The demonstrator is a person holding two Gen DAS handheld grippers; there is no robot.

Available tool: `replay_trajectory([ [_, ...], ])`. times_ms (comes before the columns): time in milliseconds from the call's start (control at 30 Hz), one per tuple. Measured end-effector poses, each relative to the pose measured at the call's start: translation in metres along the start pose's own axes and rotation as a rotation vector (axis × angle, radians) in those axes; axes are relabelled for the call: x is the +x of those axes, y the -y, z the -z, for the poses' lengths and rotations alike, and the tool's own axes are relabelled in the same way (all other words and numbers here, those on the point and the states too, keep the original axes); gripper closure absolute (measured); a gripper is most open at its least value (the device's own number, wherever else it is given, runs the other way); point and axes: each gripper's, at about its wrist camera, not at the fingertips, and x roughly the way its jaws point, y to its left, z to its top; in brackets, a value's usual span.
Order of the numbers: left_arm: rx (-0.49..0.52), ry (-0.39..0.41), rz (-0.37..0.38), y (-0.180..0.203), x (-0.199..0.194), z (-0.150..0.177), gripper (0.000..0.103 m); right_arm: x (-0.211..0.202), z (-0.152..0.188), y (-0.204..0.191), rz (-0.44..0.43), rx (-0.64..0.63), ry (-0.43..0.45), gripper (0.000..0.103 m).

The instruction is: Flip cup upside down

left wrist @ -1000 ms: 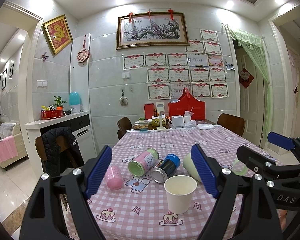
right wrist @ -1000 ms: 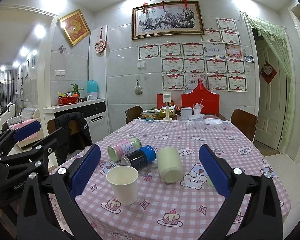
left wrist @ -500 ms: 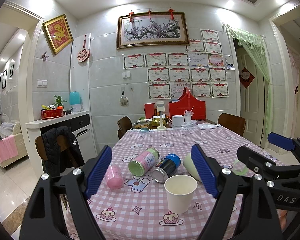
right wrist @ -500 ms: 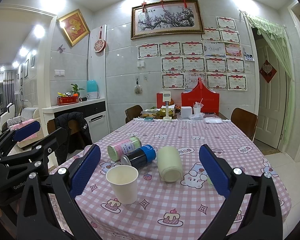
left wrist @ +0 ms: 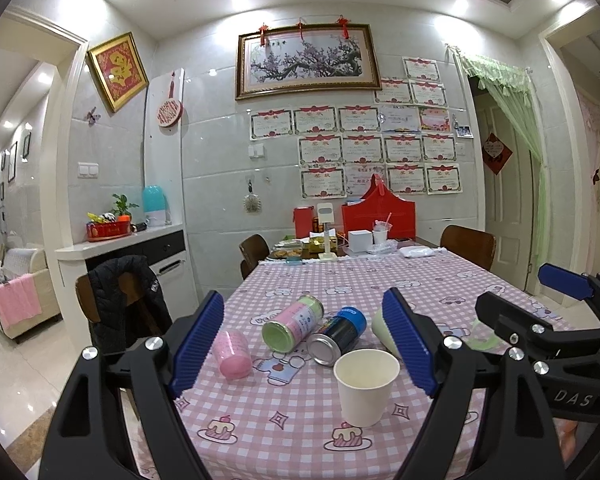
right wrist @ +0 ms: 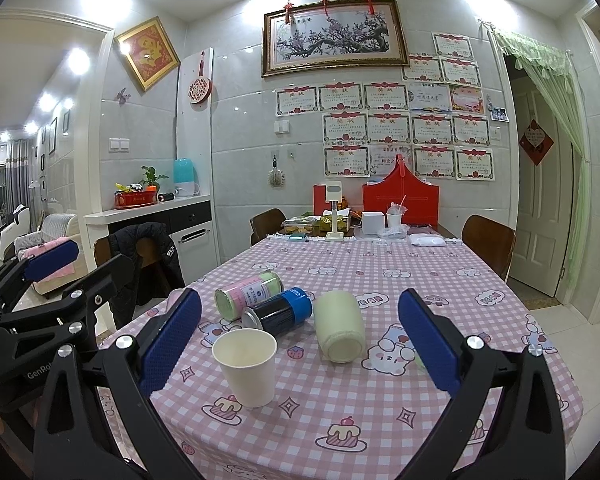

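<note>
A white paper cup stands upright, mouth up, near the front of the pink checked table. It also shows in the right wrist view. My left gripper is open and empty, held in front of the table, with the cup just inside its right finger. My right gripper is open and empty, with the cup near its left finger. Each gripper shows at the edge of the other's view.
Behind the cup lie a pink-green can, a dark blue can, a pale green cup and a pink cup. Boxes and clutter stand at the table's far end. Chairs flank the table.
</note>
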Motion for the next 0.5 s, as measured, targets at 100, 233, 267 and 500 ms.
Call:
replay_trajectory([
  [100,0.005,0.005,-0.008,-0.0064,-0.0010,0.0026,0.023,0.0003,-0.0013,0.0002,-0.001,0.000,0.003,0.008],
  [233,0.004,0.002,-0.008,-0.0069,-0.0012,0.0041,0.023,0.0008,0.0005,-0.0003,0.000,-0.002,0.000,0.008],
  [267,0.004,0.003,-0.008,-0.0068,-0.0011,0.0040,0.023,0.0002,0.0016,-0.0006,0.000,-0.001,0.000,0.008],
  [500,0.002,0.002,-0.007,-0.0088,-0.0016,0.0042,0.023,0.0016,0.0029,-0.0016,0.000,-0.001,-0.002,0.008],
])
